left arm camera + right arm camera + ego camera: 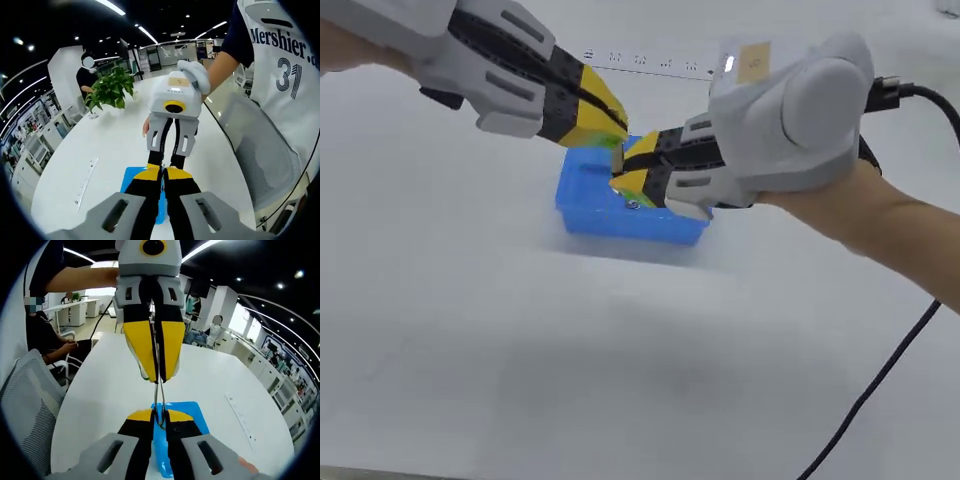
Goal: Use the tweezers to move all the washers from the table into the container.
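**Head view:** A shallow, rectangular blue container (582, 205) sits on the white table (520, 350). The left gripper (618, 128) and the right gripper (632, 172) meet tip to tip above its far side. A small metallic speck inside the container could be a washer; I cannot tell.

**Left gripper view:** This gripper's yellow-tipped jaws lie close together and point at the opposing gripper. The blue container is underneath.

**Right gripper view:** The tweezers (159, 395) are thin, silvery and two-pronged. The left gripper's yellow jaws are clamped on their upper part. The prongs run down between the right gripper's jaws, which press in on their lower ends directly over the container.
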Motion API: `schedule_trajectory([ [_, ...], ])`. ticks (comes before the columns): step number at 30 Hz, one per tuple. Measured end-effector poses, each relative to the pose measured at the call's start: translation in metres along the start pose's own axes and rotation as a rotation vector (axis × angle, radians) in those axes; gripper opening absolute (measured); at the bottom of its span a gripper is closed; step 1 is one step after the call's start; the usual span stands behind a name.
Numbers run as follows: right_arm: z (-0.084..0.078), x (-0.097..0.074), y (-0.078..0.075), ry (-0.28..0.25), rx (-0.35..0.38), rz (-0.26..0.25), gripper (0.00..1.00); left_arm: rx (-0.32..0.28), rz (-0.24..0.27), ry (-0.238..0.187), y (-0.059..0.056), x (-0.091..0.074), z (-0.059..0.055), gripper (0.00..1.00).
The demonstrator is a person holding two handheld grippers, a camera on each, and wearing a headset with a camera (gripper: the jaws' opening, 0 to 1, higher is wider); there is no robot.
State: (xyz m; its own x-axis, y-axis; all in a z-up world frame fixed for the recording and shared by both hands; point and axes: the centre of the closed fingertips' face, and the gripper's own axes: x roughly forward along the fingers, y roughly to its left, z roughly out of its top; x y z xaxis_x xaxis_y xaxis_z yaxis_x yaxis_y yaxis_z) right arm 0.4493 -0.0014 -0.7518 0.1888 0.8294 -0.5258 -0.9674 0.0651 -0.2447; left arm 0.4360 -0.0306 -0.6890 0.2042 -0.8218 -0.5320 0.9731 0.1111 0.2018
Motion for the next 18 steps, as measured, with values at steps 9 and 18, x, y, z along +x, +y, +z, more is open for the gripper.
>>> schedule_trajectory([
  [9,-0.012,0.014,-0.026,0.005,0.016,-0.022,0.10,0.025,0.000,0.023,0.025,0.014,-0.011,0.06],
  [18,-0.045,0.033,-0.034,0.052,0.041,0.002,0.10,-0.035,-0.004,0.037,0.037,0.033,-0.043,0.06],
])
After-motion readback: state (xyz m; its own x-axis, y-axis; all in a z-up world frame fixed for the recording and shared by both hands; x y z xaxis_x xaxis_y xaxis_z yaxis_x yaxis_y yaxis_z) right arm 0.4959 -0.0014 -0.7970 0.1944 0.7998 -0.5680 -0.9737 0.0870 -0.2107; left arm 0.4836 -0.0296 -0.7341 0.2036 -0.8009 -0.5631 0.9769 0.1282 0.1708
